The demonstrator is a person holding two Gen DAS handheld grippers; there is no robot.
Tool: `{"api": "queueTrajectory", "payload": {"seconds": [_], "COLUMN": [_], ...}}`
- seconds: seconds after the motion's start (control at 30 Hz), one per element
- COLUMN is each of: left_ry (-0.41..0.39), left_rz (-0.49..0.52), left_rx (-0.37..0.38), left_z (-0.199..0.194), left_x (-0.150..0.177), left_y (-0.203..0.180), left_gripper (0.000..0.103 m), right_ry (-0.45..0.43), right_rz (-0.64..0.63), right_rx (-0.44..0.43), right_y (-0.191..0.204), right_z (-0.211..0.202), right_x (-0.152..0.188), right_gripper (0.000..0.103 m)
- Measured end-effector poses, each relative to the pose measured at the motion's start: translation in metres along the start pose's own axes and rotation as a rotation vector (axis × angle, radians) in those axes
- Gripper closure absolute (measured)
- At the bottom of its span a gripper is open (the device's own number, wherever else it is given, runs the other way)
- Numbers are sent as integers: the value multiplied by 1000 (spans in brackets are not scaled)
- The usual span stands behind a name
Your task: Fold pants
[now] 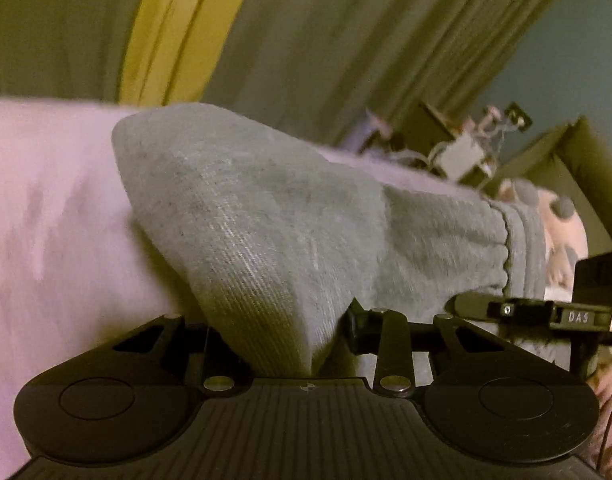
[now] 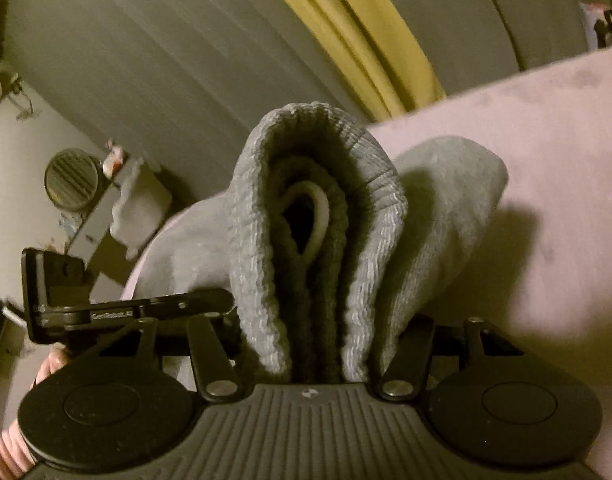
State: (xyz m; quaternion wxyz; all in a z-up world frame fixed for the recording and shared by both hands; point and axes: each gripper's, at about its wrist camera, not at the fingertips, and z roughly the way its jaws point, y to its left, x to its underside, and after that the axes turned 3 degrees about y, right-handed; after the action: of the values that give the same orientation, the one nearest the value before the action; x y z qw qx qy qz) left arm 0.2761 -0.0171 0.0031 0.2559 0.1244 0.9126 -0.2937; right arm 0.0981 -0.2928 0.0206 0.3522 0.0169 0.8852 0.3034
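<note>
A pink bed cover (image 1: 46,216) is spread under the grey pants (image 1: 242,216), with curtains (image 1: 325,32) hung behind. The view forward is blocked by bunched fabric. The left gripper (image 1: 266,344) is clamped on a fold; the right gripper (image 2: 317,356) is clamped on the ribbed waistband (image 2: 317,136).

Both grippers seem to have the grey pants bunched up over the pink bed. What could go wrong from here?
1. The right hand-held gripper clamps the doubled ribbed waistband in several layers; one may slip out.
2. The left hand-held gripper pinches a thick fold of the pants, so creases may get set into the fold.
3. Both views are motion-blurred, so a fast lay-down on the pink blanket may land crooked.
</note>
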Motion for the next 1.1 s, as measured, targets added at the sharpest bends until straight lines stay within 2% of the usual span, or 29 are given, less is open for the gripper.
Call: {"api": "queueTrajectory", "payload": {"seconds": [0.17, 0.2, 0.23, 0.3, 0.33, 0.4, 0.47, 0.53, 0.63, 0.77, 0.83, 0.97, 1.1], "left_ry": [-23, -17, -2, 22, 20, 14, -1, 7, 38, 8, 6, 32, 38], "left_rz": [-10, -5, -10, -37, -51, -79, -90, -74, -27, 18, 6, -60, -95], "left_rx": [-66, -84, -113, -209, -270, -357, -405, -421, -432, -479, -472, -441, -423], "left_z": [15, 20, 27, 37, 39, 34, 25, 21, 19, 13, 11, 11, 10], "left_x": [-37, -41, -43, -42, -39, -27, -9, 9, 34, 53, 54, 50, 55], "left_y": [10, 11, 13, 20, 25, 35, 39, 36, 28, 19, 19, 31, 40], "left_gripper": [65, 60, 47, 36, 32, 19, 15, 12, 9, 9, 8, 8, 7], "right_ry": [-37, -33, -32, -19, -3, -18, -51, -65, -65, -34, -4, 38, 57], "right_rz": [1, -2, -4, -1, 2, -15, -17, -35, -80, -94, -93, -71, -126], "right_rx": [35, 48, 78, 188, 261, 434, 497, 463, 470, 486, 525, 526, 561], "right_y": [1, 0, -1, -4, -8, -12, -16, -15, 5, 9, 6, -1, 1], "right_z": [24, 29, 33, 47, 52, 50, 39, 27, 32, 37, 44, 48, 51], "right_x": [-35, -38, -40, -45, -45, -40, -30, -17, -2, 10, 11, 17, 22], "right_gripper": [45, 45, 45, 36, 25, 20, 6, 6, 6, 5, 5, 5, 5]}}
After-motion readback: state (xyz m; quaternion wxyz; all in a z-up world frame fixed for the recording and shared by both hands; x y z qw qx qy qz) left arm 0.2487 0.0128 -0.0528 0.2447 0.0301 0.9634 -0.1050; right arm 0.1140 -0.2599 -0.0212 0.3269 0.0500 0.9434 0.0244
